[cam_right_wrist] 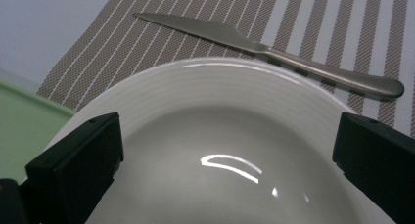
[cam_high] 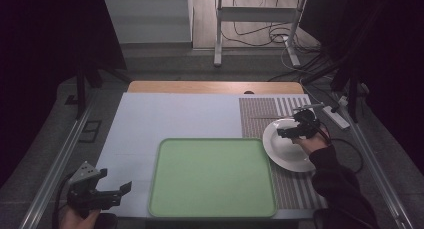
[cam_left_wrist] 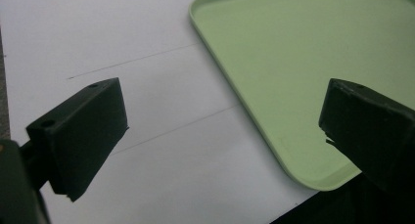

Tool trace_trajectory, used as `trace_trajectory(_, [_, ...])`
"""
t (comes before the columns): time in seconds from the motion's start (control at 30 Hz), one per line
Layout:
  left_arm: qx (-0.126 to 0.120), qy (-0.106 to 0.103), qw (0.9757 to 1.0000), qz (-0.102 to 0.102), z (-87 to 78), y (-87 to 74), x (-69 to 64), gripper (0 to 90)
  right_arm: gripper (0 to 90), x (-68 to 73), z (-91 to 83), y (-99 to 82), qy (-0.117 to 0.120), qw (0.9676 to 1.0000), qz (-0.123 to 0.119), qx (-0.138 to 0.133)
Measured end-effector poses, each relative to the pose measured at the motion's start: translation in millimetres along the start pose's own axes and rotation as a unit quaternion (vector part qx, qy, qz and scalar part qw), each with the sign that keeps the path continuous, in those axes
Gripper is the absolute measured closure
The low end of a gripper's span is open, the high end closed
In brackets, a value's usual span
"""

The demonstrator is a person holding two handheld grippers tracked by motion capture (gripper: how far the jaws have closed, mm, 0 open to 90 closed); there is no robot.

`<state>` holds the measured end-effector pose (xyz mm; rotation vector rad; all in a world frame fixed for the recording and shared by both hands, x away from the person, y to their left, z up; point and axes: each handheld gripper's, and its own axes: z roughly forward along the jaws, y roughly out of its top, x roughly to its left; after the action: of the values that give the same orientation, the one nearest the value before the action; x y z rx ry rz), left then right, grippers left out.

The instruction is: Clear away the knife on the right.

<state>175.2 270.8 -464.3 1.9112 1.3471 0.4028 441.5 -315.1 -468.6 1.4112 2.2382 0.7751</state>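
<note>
A white plate [cam_high: 285,149] lies on the striped placemat [cam_high: 260,114] at the table's right, its rim over the edge of the green tray [cam_high: 212,176]. My right gripper [cam_high: 295,131] hovers open over the plate [cam_right_wrist: 220,136], jaws wide apart with nothing between them. A metal knife [cam_right_wrist: 264,48] rests on the placemat [cam_right_wrist: 318,18] just beyond the plate. My left gripper [cam_high: 112,191] is open near the table's front left corner, above the white table surface [cam_left_wrist: 147,87] and beside the tray's corner [cam_left_wrist: 274,87].
The tray [cam_right_wrist: 19,121] sits front and centre on the white table [cam_high: 170,119]. A wooden strip [cam_high: 215,87] runs along the far edge. Metal rails flank the table, and desk legs with cables [cam_high: 280,36] stand on the floor behind.
</note>
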Motion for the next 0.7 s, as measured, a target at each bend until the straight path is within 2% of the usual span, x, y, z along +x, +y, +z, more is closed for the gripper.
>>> trace_trajectory(0.33, [0.001, -0.001, 1.0000, 0.000, 0.2, 0.1, 0.2, 3.6, 0.0, -13.3, 17.1, 17.0, -0.012, 0.9997, 0.019, 0.004])
trace_trajectory(0.7, [0.002, -0.002, 1.0000, -0.001, 0.4, 0.2, 0.5, 3.6, 1.2, -25.5, 32.2, 30.8, -0.026, 0.9994, 0.018, 0.014])
